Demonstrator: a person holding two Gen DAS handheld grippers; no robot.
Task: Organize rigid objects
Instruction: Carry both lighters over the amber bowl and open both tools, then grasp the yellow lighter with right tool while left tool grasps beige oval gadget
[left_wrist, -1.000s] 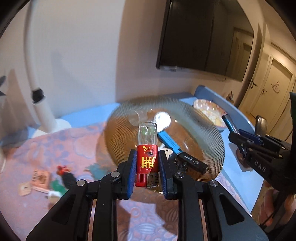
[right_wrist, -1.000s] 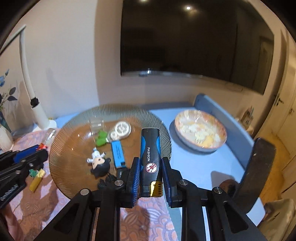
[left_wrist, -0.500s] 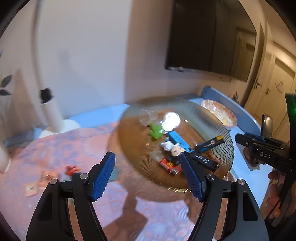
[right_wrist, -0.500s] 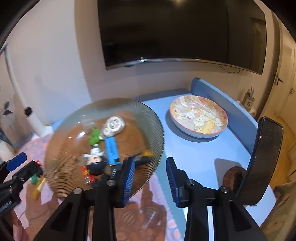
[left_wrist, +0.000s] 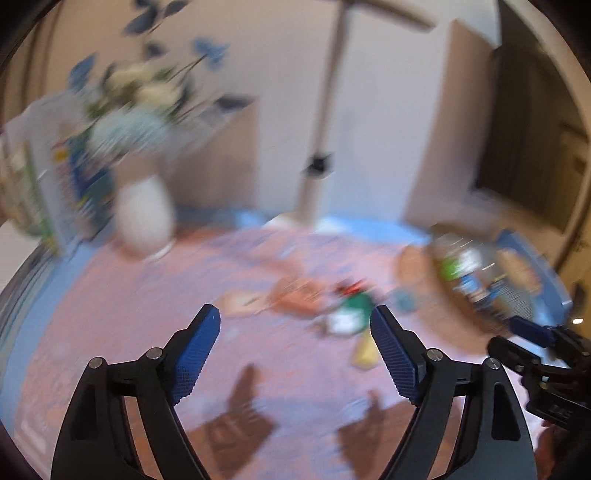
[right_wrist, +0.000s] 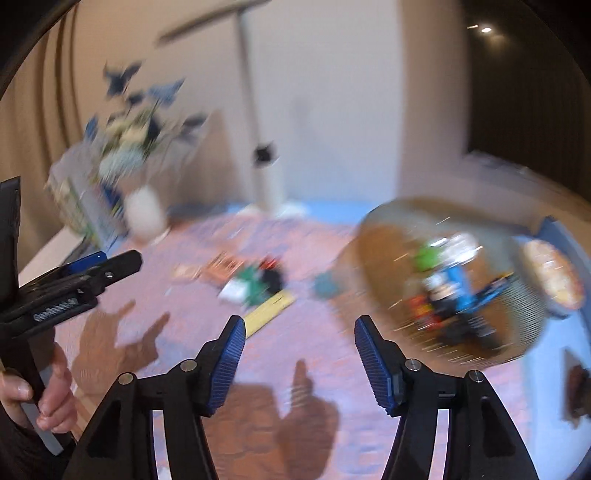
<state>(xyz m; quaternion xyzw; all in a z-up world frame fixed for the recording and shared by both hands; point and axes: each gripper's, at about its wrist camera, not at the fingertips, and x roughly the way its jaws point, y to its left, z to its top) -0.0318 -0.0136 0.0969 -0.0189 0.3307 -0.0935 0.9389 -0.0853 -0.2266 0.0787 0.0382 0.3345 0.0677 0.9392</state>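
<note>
Both views are motion-blurred. My left gripper (left_wrist: 295, 325) is open and empty above the pink patterned cloth (left_wrist: 147, 314). My right gripper (right_wrist: 299, 332) is open and empty too. A ribbed glass plate (right_wrist: 376, 236) holds several small items, among them a blue lighter (right_wrist: 456, 284) and a red lighter (right_wrist: 419, 306); it also shows in the left wrist view (left_wrist: 413, 258). Loose small things lie on the cloth: a green and white piece (right_wrist: 247, 284), a yellow lighter (right_wrist: 269, 312), a black piece (right_wrist: 273, 277) and flat tan pieces (left_wrist: 295, 295).
A white vase of flowers (left_wrist: 144, 214) and a white lamp post (left_wrist: 314, 177) stand at the back. A patterned bowl (right_wrist: 554, 277) sits right of the glass plate on the blue table (right_wrist: 554, 354). The left gripper shows at the left of the right wrist view (right_wrist: 110, 264).
Both grippers let go of their lighters, which now lie in the glass plate. Both have since swung left, away from the plate, toward the loose items on the cloth.
</note>
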